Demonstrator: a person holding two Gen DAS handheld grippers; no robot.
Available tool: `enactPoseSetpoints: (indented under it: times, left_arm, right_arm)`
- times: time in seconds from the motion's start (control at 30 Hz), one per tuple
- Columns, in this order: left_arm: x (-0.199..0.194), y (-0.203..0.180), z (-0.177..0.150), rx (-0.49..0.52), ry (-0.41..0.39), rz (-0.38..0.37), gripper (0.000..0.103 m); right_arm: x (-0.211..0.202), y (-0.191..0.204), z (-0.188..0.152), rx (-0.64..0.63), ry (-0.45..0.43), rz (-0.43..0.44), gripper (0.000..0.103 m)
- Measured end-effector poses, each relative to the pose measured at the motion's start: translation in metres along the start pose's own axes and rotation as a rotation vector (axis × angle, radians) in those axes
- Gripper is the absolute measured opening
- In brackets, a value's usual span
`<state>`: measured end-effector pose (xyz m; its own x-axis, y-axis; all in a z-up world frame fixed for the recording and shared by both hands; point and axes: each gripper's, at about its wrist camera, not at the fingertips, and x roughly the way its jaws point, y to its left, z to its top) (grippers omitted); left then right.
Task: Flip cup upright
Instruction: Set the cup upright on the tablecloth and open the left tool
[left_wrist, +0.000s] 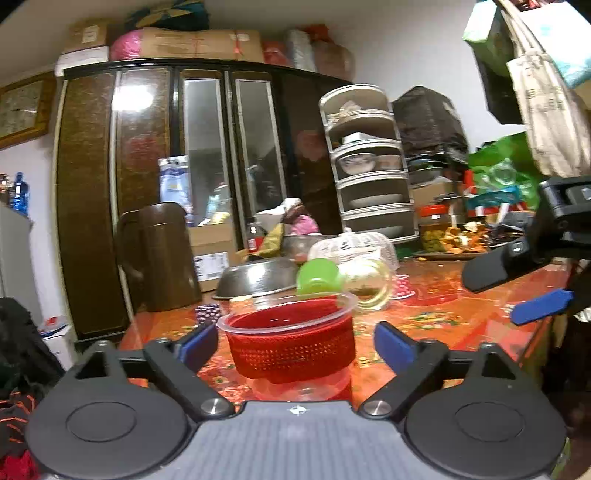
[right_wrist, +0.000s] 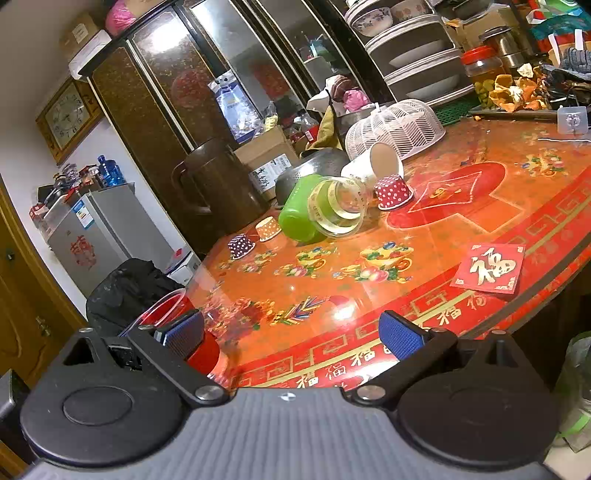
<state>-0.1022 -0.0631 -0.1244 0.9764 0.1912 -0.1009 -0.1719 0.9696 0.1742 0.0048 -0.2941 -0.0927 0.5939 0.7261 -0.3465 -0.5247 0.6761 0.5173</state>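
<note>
A clear plastic cup with a red mesh sleeve (left_wrist: 291, 343) stands upright, mouth up, on the orange table. My left gripper (left_wrist: 295, 347) is open with its blue pads on either side of the cup, not touching it. The same cup (right_wrist: 166, 310) shows at the lower left in the right wrist view, partly hidden behind a finger. My right gripper (right_wrist: 291, 334) is open and empty above the table's front edge. It also appears at the right in the left wrist view (left_wrist: 517, 291).
A green cup (right_wrist: 299, 210), a clear glass cup (right_wrist: 340, 206) and a white paper cup (right_wrist: 373, 166) lie on their sides mid-table. Small dotted paper cups (right_wrist: 393, 192) stand mouth down. A white mesh cover (right_wrist: 395, 127), a steel bowl (left_wrist: 258, 277) and a brown jug (left_wrist: 159, 258) stand behind. A red card (right_wrist: 489, 267) lies right.
</note>
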Motion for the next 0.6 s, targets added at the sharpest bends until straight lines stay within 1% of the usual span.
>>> enactPoseSetpoints:
  times: [0.1,0.2,0.27,0.33,0.4,0.47,0.5,0.53,0.6]
  left_arm:
    - [-0.012,0.010,-0.001,-0.019,0.017,-0.067,0.099]
    - [-0.034,0.027,-0.003,-0.050,0.063,-0.110,0.100]
    - [-0.049,0.042,0.004,-0.079,0.114,-0.124,0.100]
    - [-0.055,0.058,0.021,-0.125,0.211,-0.128,0.100]
    - [-0.056,0.074,0.041,-0.196,0.326,-0.139,0.100]
    - [-0.056,0.084,0.058,-0.251,0.433,-0.177,0.100]
    - [-0.058,0.086,0.062,-0.261,0.457,-0.195,0.100]
    - [-0.063,0.086,0.067,-0.264,0.454,-0.209,0.100]
    - [-0.073,0.083,0.074,-0.235,0.428,-0.208,0.100]
  right_arm:
    - [-0.001,0.005,-0.002,-0.026,-0.012,-0.008,0.102]
    - [-0.008,0.021,-0.007,-0.102,-0.050,-0.020,0.102]
    - [-0.017,0.039,-0.012,-0.204,-0.091,-0.040,0.102]
    - [-0.025,0.056,-0.015,-0.284,-0.108,-0.076,0.102]
    - [-0.033,0.070,-0.011,-0.308,-0.059,-0.092,0.102]
    - [-0.041,0.081,-0.004,-0.295,-0.021,-0.076,0.102]
    - [-0.044,0.087,-0.001,-0.292,0.001,-0.082,0.102]
    - [-0.046,0.093,0.003,-0.295,0.020,-0.089,0.102]
    - [-0.050,0.102,0.008,-0.314,0.032,-0.099,0.102]
